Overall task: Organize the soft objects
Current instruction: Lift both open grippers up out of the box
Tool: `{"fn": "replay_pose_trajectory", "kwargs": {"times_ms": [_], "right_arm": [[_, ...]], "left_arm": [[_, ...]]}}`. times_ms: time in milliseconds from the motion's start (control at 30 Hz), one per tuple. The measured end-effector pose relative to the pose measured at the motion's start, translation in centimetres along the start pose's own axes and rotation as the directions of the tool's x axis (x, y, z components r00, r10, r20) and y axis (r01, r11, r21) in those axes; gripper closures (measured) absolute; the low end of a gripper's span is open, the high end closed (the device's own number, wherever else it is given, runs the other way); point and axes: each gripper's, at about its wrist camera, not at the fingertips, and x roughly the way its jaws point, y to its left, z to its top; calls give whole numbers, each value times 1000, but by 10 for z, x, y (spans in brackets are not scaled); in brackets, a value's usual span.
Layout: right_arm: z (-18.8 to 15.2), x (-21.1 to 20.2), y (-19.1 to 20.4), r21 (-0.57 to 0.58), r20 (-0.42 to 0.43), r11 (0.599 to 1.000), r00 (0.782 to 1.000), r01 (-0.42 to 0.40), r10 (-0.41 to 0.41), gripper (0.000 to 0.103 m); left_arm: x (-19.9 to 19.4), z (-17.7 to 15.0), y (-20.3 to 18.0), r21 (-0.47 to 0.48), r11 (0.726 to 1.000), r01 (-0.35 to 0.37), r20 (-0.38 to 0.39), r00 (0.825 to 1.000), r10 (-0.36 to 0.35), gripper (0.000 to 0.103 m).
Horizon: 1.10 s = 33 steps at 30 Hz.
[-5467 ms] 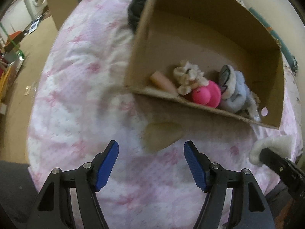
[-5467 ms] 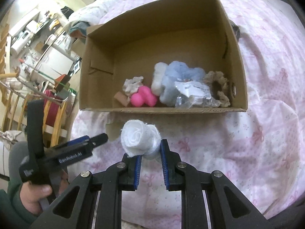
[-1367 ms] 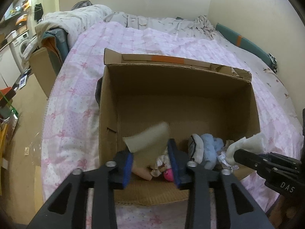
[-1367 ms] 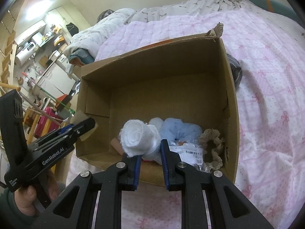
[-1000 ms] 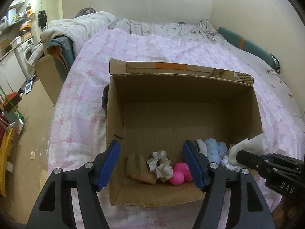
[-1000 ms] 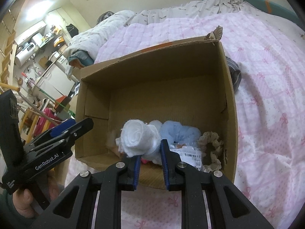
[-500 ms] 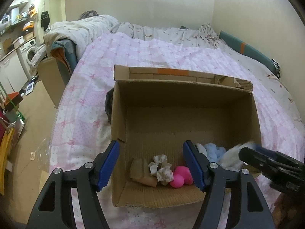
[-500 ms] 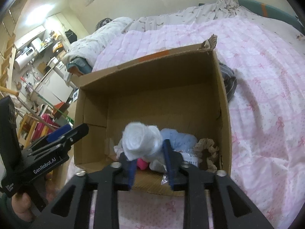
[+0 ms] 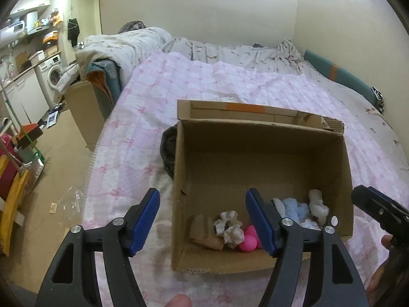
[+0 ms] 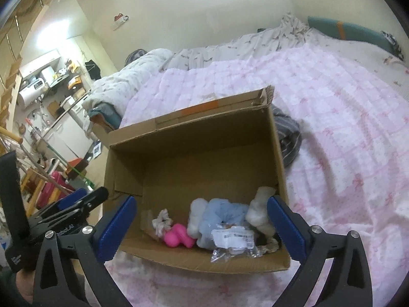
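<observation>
An open cardboard box [image 9: 260, 153] [image 10: 204, 158] stands on the pink bedspread. Along its near wall lie a tan sponge [image 9: 202, 232], a cream scrunchie [image 9: 228, 226] [image 10: 161, 221], a pink toy [image 9: 249, 240] [image 10: 177, 236], a blue plush [image 9: 296, 208] [image 10: 222, 216], a white fluffy ball [image 9: 317, 206] [image 10: 260, 215] and a clear packet [image 10: 234, 240]. My left gripper [image 9: 203, 223] is open and empty above the box's near left corner. My right gripper [image 10: 200, 227] is open and empty above the box's near edge; it also shows in the left wrist view [image 9: 378, 211].
A dark garment [image 9: 167, 151] [image 10: 288, 138] lies on the bed [image 9: 230, 81] behind the box. A second cardboard box [image 9: 84, 110] stands on the floor at the bed's left, with clutter and a washing machine [image 9: 53, 79] beyond.
My left gripper dropped the tan sponge into the box and opened. My right gripper has just opened and the white fluffy ball now lies in the box's right side. Both grippers have drawn back.
</observation>
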Motion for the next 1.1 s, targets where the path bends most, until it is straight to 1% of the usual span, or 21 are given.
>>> {"fn": "replay_pose_trajectory", "kwargs": {"times_ms": [33, 100, 133, 200, 267, 333, 367, 400, 467, 567, 633, 700, 800, 900, 1033, 1100], "right_arm": [[1, -3, 1, -1, 6, 1000, 1000, 4, -4, 0], [2, -8, 5, -10, 13, 1000, 1000, 21, -21, 0], [3, -10, 7, -23, 11, 999, 1000, 25, -25, 0], [5, -16, 12, -51, 15, 998, 999, 44, -43, 0], [7, -24, 14, -59, 36, 996, 998, 62, -60, 0], [8, -32, 15, -46, 47, 997, 997, 65, -63, 0], [8, -37, 15, -37, 52, 997, 997, 63, -61, 0], [8, -40, 15, -33, 54, 997, 997, 66, -64, 0], [6, -46, 19, -40, 51, 996, 996, 75, -73, 0], [0, -55, 24, -67, 53, 994, 995, 88, -85, 0], [-5, -59, 28, -79, 52, 992, 994, 98, -94, 0], [-12, -64, 30, -81, 52, 993, 995, 91, -87, 0], [-24, -70, 31, -84, 63, 993, 995, 87, -82, 0], [-34, -69, 30, -86, 51, 991, 994, 100, -96, 0], [-44, -64, 28, -88, 42, 989, 992, 121, -118, 0], [-47, -62, 28, -97, 36, 986, 991, 135, -132, 0]], "left_arm": [[-5, 1, 2, -4, 1000, -2, 15, 1000, 2, 28], [-18, 4, 5, -8, 1000, -19, 50, 999, 19, 19], [-25, 6, 7, -11, 1000, -25, 65, 998, 26, 18], [-35, 8, 11, -17, 1000, -15, 82, 996, 16, 15], [-44, 7, 17, -31, 1000, -2, 87, 996, 5, 12], [-52, 4, 22, -45, 998, 32, 86, 996, -28, 10], [-56, 2, 24, -52, 998, 41, 85, 996, -37, 8], [-59, 0, 26, -58, 998, 35, 83, 996, -30, 4], [-65, -5, 27, -62, 998, 17, 74, 997, -13, 1], [-72, -13, 27, -68, 997, 23, 68, 997, -18, 1], [-75, -20, 26, -65, 998, 12, 60, 998, -8, 1], [-75, -25, 24, -57, 998, 2, 50, 999, 1, 1], [-75, -34, 21, -54, 998, 9, 33, 999, -7, 1], [-78, -41, 15, -31, 999, 22, 32, 999, -21, 1], [-76, -47, 7, 2, 1000, 8, 24, 1000, -8, 1], [-74, -51, 3, 18, 1000, 13, 18, 1000, -14, 1]]}}
